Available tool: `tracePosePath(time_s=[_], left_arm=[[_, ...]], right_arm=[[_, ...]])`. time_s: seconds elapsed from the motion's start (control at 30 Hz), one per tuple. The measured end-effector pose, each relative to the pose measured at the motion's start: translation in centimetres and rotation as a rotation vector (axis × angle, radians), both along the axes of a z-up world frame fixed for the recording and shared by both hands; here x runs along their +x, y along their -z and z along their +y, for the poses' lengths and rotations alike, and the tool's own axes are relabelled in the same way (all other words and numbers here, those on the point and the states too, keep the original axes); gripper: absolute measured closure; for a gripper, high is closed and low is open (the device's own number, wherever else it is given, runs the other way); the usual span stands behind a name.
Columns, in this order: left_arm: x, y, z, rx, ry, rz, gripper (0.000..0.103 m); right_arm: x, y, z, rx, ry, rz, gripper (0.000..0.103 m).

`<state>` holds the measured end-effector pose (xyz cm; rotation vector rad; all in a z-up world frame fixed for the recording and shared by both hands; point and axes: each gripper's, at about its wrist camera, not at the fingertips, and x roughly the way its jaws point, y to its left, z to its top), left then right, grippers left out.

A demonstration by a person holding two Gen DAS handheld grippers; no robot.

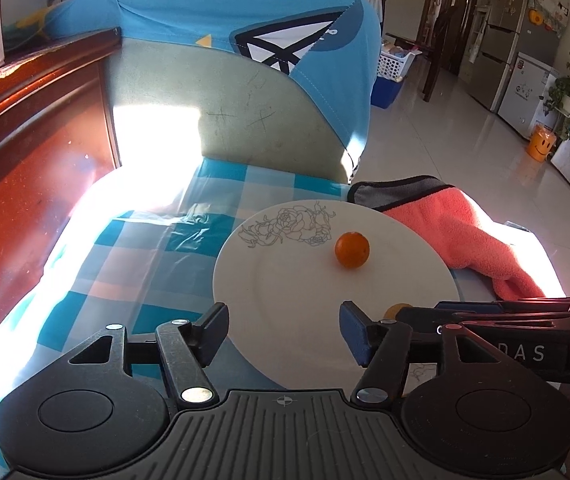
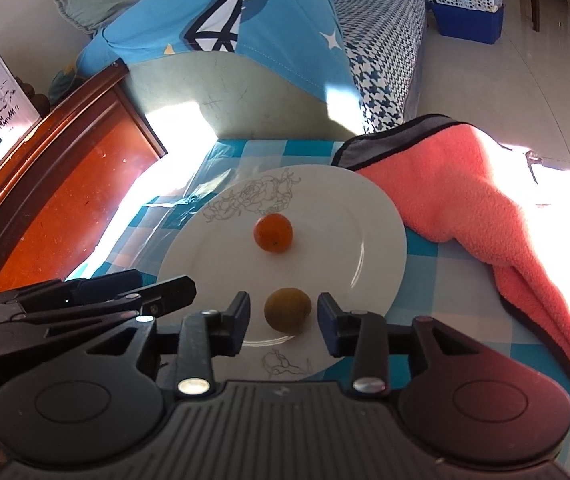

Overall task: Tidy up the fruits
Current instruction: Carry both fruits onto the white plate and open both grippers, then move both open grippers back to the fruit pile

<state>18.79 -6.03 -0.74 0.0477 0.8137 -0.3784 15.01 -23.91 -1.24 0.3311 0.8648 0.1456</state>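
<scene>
A white plate (image 1: 309, 320) with a grey rose drawing lies on the blue checked cloth; it also shows in the right wrist view (image 2: 345, 220). A small orange fruit (image 1: 352, 249) sits near its middle, also in the right wrist view (image 2: 273, 233). A yellow-brown fruit (image 2: 287, 310) lies on the plate's near part, between the open fingers of my right gripper (image 2: 283, 322), untouched by them. In the left wrist view this fruit (image 1: 395, 310) peeks out behind the right gripper's body. My left gripper (image 1: 283, 334) is open and empty over the plate's near edge.
A pink fleece towel (image 2: 465, 200) lies to the right of the plate. A chair back with a blue cover (image 1: 245, 80) stands behind the table. A red-brown wooden cabinet (image 1: 25, 152) is at the left. The checked cloth (image 1: 125, 264) covers the table.
</scene>
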Motion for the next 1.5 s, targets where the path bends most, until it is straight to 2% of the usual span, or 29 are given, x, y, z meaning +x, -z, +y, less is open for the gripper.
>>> tracePosePath(time_s=[0.17, 0.4, 0.63, 0.77, 1.07, 1.5], left_arm=[[-1.5, -0.8, 0.1, 0.024, 0.025, -0.012, 0.029], [-3.3, -1.1, 0.8, 0.039, 0.020, 0.008, 0.029], [-5.7, -1.3, 2.2, 0.033, 0.011, 0.028, 0.029], [-7.4, -1.2, 2.7, 0.025, 0.018, 0.040, 0.029], [-11.8, -0.4, 3.2, 0.063, 0.025, 0.049, 0.029], [-16.0, 1.5, 2.8, 0.094, 0.057, 0.087, 0.029]], right_arm=[[-0.9, -0.6, -0.3, -0.004, -0.004, -0.003, 0.060], [-3.6, -2.0, -0.6, -0.013, -0.010, -0.020, 0.055], [-6.7, -2.4, -2.2, -0.004, 0.044, -0.018, 0.051], [-8.5, -2.3, -2.4, -0.008, 0.066, -0.014, 0.051], [-12.7, -1.5, -2.5, -0.058, 0.100, 0.011, 0.051], [-16.5, 0.9, -2.7, -0.119, 0.141, 0.099, 0.051]])
